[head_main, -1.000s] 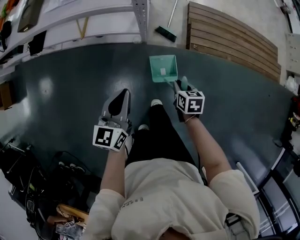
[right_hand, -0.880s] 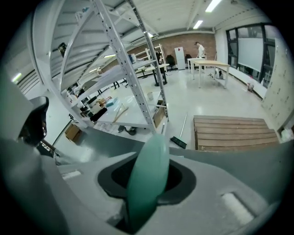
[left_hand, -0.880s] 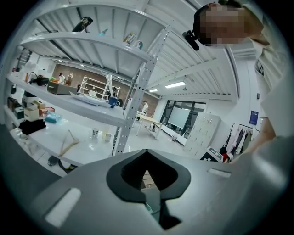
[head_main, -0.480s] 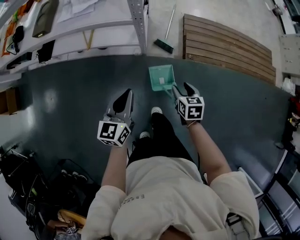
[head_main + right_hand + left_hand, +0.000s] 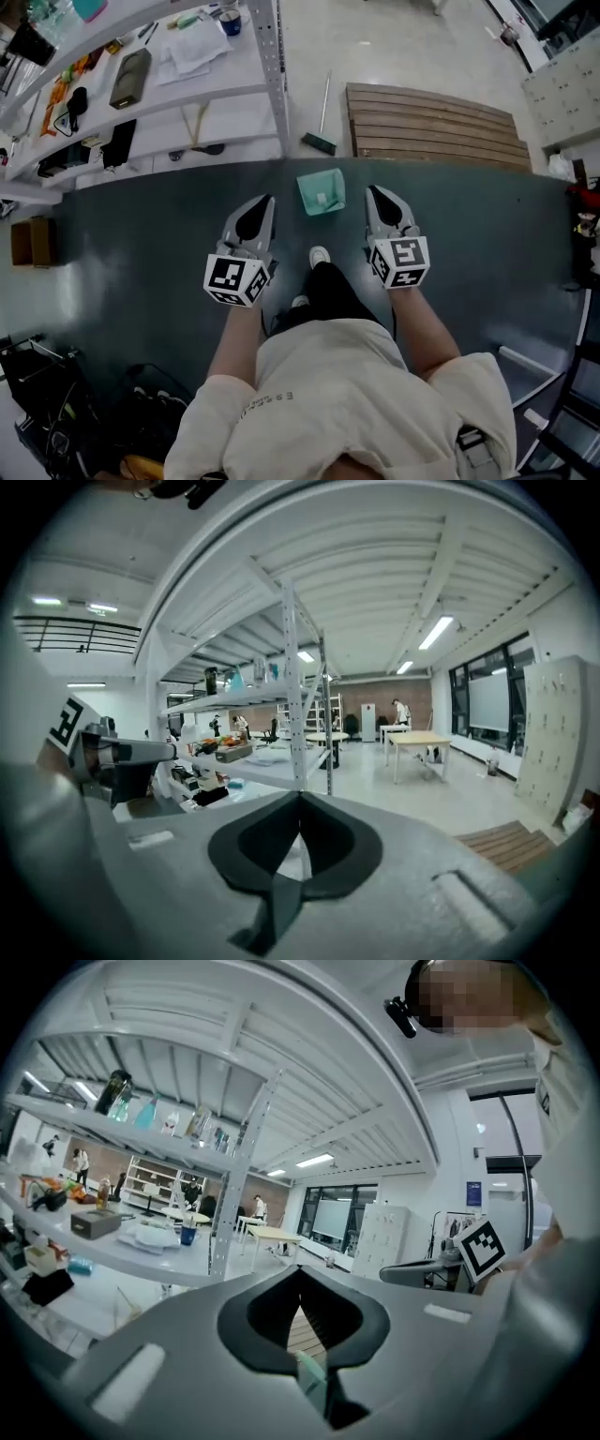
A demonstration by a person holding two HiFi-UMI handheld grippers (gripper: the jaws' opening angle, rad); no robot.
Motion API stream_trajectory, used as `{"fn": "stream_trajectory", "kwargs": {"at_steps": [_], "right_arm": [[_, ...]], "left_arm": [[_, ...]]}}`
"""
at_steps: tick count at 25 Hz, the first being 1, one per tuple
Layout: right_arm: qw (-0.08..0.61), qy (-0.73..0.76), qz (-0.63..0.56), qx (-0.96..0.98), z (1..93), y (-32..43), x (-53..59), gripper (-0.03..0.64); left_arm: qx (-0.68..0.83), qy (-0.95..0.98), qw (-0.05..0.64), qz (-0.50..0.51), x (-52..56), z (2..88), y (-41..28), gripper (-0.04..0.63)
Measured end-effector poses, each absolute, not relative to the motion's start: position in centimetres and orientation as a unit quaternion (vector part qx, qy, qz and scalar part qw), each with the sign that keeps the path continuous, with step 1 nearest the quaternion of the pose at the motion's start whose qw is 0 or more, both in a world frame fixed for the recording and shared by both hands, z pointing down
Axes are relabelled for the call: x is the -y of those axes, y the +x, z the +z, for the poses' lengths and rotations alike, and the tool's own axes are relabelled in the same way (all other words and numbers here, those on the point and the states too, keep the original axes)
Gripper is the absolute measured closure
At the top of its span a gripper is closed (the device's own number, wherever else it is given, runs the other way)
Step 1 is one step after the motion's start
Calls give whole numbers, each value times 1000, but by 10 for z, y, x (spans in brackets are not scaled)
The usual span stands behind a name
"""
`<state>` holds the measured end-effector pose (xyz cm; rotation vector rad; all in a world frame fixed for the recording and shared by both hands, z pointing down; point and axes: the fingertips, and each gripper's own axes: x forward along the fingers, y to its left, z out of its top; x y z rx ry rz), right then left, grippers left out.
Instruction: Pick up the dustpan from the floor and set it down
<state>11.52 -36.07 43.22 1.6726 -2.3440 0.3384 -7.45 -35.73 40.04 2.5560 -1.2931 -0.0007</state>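
Note:
The teal dustpan (image 5: 322, 192) lies flat on the dark floor, its open mouth toward the white floor beyond. It sits between my two grippers and below them, and neither touches it. My left gripper (image 5: 267, 200) is to its left, jaws shut and empty. My right gripper (image 5: 372, 190) is to its right, also shut with nothing in it. In the left gripper view the jaws (image 5: 300, 1274) meet at their tips, and a teal sliver of the dustpan (image 5: 312, 1379) shows beneath them. The right gripper view shows closed jaws (image 5: 300, 799) pointing across the room, with the dustpan out of sight.
A broom (image 5: 319, 142) lies on the pale floor just past the dustpan. A slatted wooden pallet (image 5: 431, 127) is at the back right. A white shelving rack (image 5: 187, 84) with several items stands at the back left. The person's shoe (image 5: 320, 255) is near the dustpan.
The right gripper was at the dustpan's handle, opened, drew away and closed empty. Both grippers rose and now point more level. The dustpan stays on the floor.

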Motion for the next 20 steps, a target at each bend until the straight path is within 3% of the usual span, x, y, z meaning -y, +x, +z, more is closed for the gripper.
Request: {"fn": "stream_trajectory", "kwargs": {"at_steps": [6, 13, 20], "right_arm": [[115, 584, 90, 799, 403, 104, 264, 623], [121, 584, 117, 794, 421, 109, 168, 623], [118, 568, 105, 808, 417, 119, 73, 623]], "left_arm": [[427, 896, 116, -16, 271, 365, -79, 578], [422, 896, 141, -7, 175, 384, -75, 578], [458, 881, 119, -5, 84, 389, -62, 578]]}}
